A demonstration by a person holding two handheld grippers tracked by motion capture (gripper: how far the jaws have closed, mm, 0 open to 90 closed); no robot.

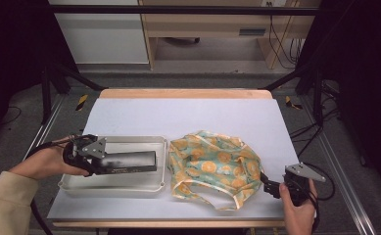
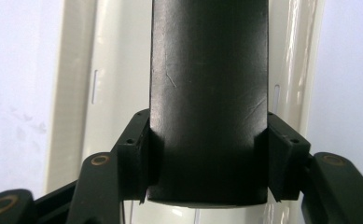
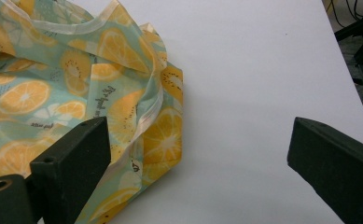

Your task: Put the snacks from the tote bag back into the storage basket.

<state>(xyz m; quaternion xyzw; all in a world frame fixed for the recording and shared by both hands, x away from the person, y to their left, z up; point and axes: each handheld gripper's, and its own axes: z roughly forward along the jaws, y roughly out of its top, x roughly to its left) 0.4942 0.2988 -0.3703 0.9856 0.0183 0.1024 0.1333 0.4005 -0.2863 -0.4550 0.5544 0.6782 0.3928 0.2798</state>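
Observation:
A long black box (image 1: 129, 161) lies lengthwise just over a shallow metal tray (image 1: 114, 192) at the table's front left. My left gripper (image 1: 105, 164) is shut on the box's near end. In the left gripper view both pads press on the sides of the black box (image 2: 209, 70), with the tray (image 2: 118, 93) beneath. A crumpled bag printed with orange slices (image 1: 212, 164) lies right of the tray. At the front right my right gripper (image 1: 269, 186) is open beside the bag's edge. In the right gripper view its jaws (image 3: 198, 135) stand wide apart, the left one over the bag's hem (image 3: 76, 84).
The white table top (image 1: 188, 117) has a wooden strip along its far edge. Metal frame rails run down both sides of the table, and cables lie on the floor to the right (image 1: 305, 129).

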